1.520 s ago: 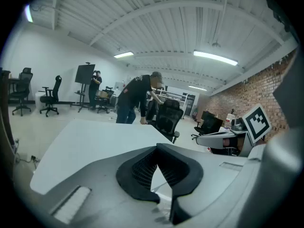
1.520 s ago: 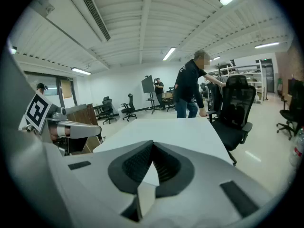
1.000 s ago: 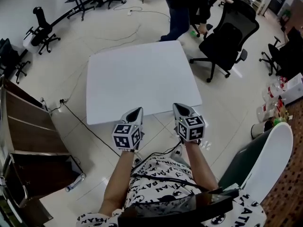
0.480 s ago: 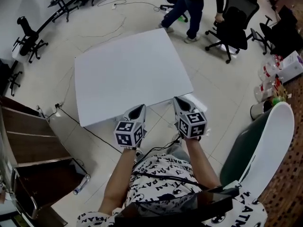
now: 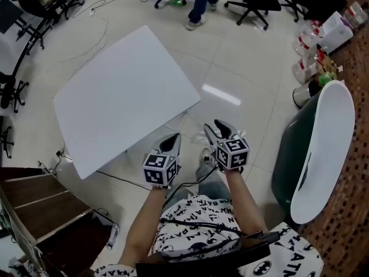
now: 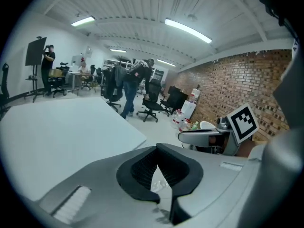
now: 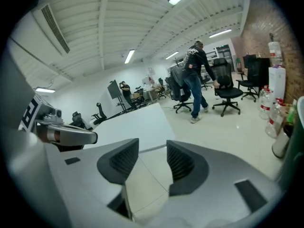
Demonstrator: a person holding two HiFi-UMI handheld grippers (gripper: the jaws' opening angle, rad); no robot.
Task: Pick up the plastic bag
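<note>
The ribbed pads [image 7: 124, 161] of my right gripper [image 7: 152, 148] have just been opening and now stand spread, with only floor tile showing in the gap and nothing between them. My left gripper [image 6: 156, 151] has its tips pressed together on nothing. Both grippers point forward and down side by side, near each other but apart. Since a moment ago my whole view has swung: the white table [image 5: 121, 108], which lay straight ahead of both grippers, now sits off to my left, and both grippers hang over the tiled floor [image 5: 242, 68] past its near corner. I read the opened right jaws as getting ready for a grasp, but I see no plastic bag in any view; the table top is bare, so the bag must still be found. To my right a green-and-white chair [image 5: 323, 149] stands close, and beyond it is a cluster of bottles [image 5: 305, 62] by the brick wall, too small to tell whether a bag lies among them. A cable [image 5: 115, 175] runs across the floor below the table, and a person [image 5: 199, 4] stands among office chairs [image 5: 253, 4] further off. The chair beside my right arm is the nearest thing that could crowd a reach.
</note>
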